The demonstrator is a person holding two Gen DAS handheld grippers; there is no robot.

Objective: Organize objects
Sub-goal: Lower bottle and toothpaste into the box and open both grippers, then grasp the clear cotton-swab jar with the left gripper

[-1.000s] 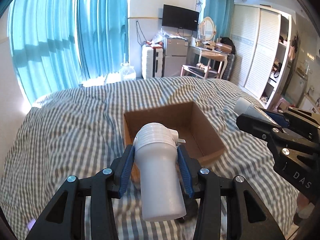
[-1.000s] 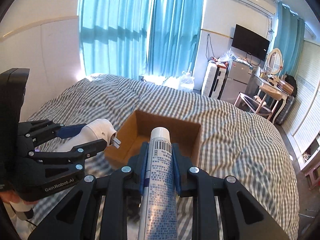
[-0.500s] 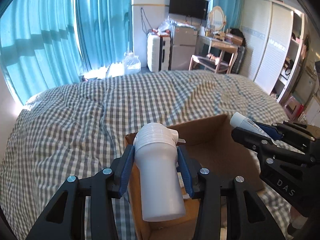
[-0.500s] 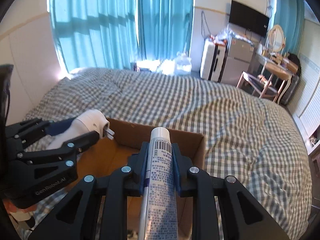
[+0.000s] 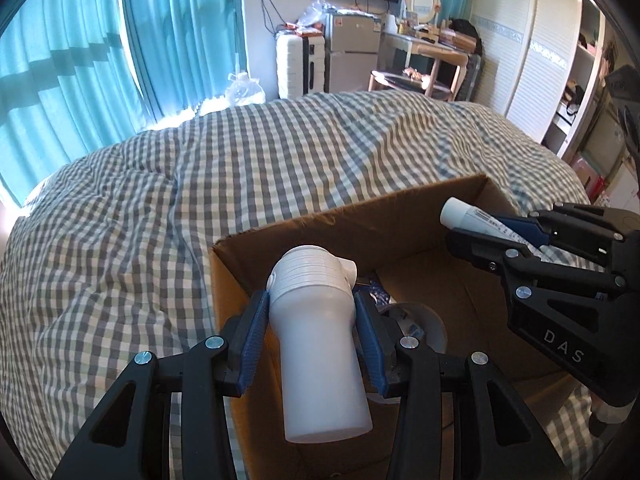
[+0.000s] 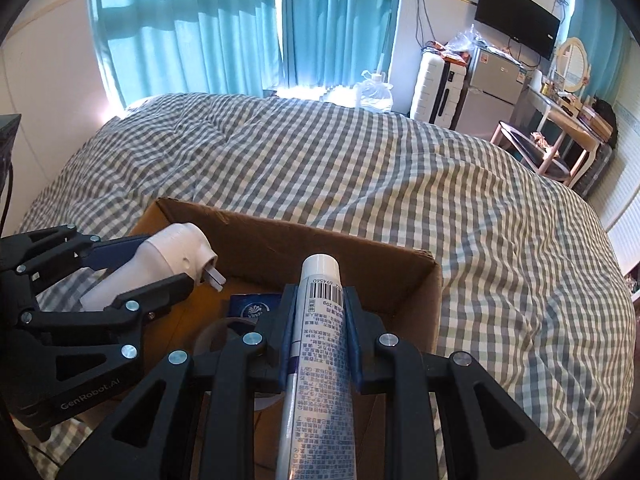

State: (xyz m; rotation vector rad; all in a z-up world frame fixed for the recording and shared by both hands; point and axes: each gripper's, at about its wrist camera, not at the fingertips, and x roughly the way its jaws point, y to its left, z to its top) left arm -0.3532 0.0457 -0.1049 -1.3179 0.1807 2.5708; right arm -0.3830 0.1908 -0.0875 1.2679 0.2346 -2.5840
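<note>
My left gripper (image 5: 311,300) is shut on a white plastic bottle (image 5: 320,344) with a ridged cap and side spout, held over the left part of an open cardboard box (image 5: 360,216) on the checked bed. From the right wrist view the same bottle (image 6: 160,256) and the left gripper (image 6: 152,264) hang above the box's left side. My right gripper (image 6: 318,300) is shut on a white printed tube (image 6: 316,344), its cap pointing over the box (image 6: 400,280). The tube (image 5: 472,216) and the right gripper (image 5: 488,228) show over the box's right side. Inside lie a tape roll (image 5: 424,320) and a blue packet (image 6: 254,306).
A grey-and-white checked duvet (image 6: 360,168) covers the bed around the box. Turquoise curtains (image 6: 200,32), a white suitcase (image 6: 434,88), a small fridge (image 6: 492,88), a dressing table (image 6: 560,120) and a wardrobe (image 5: 532,48) stand beyond the bed.
Both grippers came forward and down toward the box with their loads; the box now looms large beneath them, and the tape roll and blue packet inside have come into sight.
</note>
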